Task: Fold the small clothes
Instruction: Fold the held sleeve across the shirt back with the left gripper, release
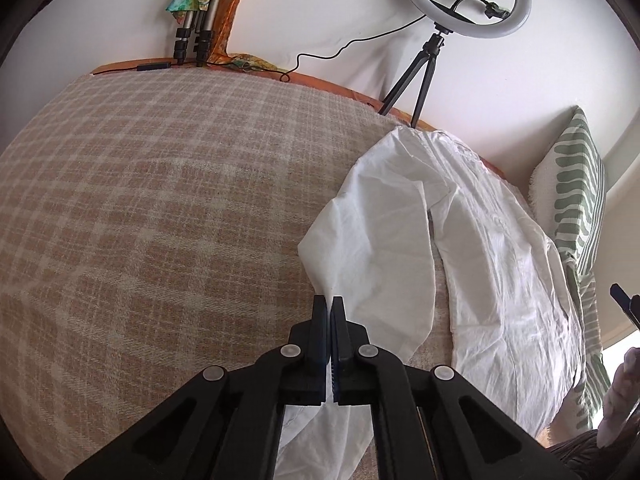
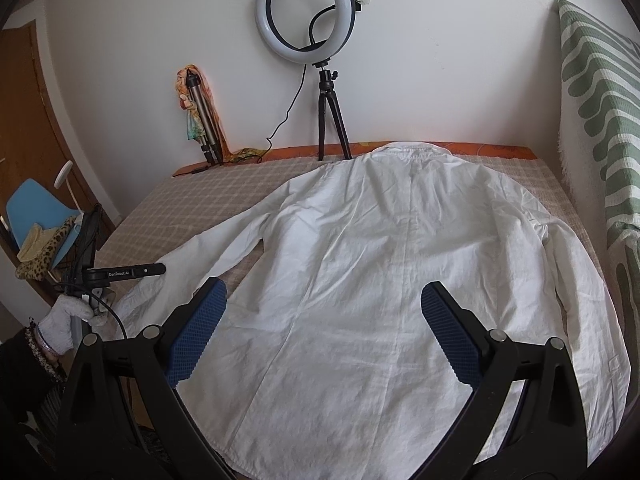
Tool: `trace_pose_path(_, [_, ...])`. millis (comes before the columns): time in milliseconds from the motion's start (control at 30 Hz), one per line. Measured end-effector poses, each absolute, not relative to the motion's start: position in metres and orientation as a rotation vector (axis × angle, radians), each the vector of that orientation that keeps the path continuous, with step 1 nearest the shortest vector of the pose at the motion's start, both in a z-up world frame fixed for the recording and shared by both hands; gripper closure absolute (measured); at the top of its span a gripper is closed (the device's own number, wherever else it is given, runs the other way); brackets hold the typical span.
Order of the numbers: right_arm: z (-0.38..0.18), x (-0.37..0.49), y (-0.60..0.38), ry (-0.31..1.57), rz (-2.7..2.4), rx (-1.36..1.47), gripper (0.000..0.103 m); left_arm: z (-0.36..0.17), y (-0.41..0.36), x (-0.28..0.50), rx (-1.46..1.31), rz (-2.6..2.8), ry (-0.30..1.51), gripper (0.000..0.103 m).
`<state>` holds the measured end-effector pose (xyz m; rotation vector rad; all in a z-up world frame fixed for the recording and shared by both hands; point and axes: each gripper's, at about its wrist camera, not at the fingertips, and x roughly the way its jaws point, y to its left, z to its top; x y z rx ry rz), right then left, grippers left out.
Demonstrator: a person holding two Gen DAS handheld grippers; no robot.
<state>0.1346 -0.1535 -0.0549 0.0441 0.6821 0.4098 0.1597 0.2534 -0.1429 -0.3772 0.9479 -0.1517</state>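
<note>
Crinkled matt white cotton-like shirt [image 2: 360,264]; coarse woven checked bedcover [image 1: 160,200]; glossy plastic ring light [image 2: 306,20].

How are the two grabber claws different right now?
The left gripper is squeezed shut, pinching the white shirt by its sleeve; the right gripper is wide open and holds nothing. The left one sits at the sleeve on the shirt's edge; the right one hangs over the shirt's lower middle. Both are black with blue bumpy pads.

Lighting even and soft; both views sharp, heavily distorted.
Diffuse daylight on the white wall [image 2: 440,60]; the ring light [image 2: 306,12] shows no glare. White shirt [image 2: 360,280] near overexposure, creases legible. Faint shadows under folds. Fisheye bends the bed [image 1: 140,200] edges; dark vignette at corners.
</note>
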Motion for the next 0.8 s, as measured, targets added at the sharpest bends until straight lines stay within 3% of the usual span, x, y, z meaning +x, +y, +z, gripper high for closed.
trace_pose_path(400, [-0.052, 0.135, -0.17, 0.701, 0.427, 0.104, 0.005, -0.077, 0.135, 0.156, -0.246, -0.391, 0.81, 0.103])
trace_pose_path(700, [-0.05, 0.135, -0.201, 0.709, 0.406, 0.173, 0.007, -0.097, 0.031, 0.157, -0.058, -0.55, 0.91, 0.103])
trace_pose_path(733, [-0.05, 0.134, -0.205, 0.71, 0.404, 0.179, 0.007, -0.101, 0.025, 0.155, -0.048, -0.559, 0.924, 0.1])
trace_pose_path(800, [-0.05, 0.134, -0.21, 0.71, 0.394, 0.178, 0.007, -0.103, 0.016, 0.15, -0.031, -0.584, 0.934, 0.071])
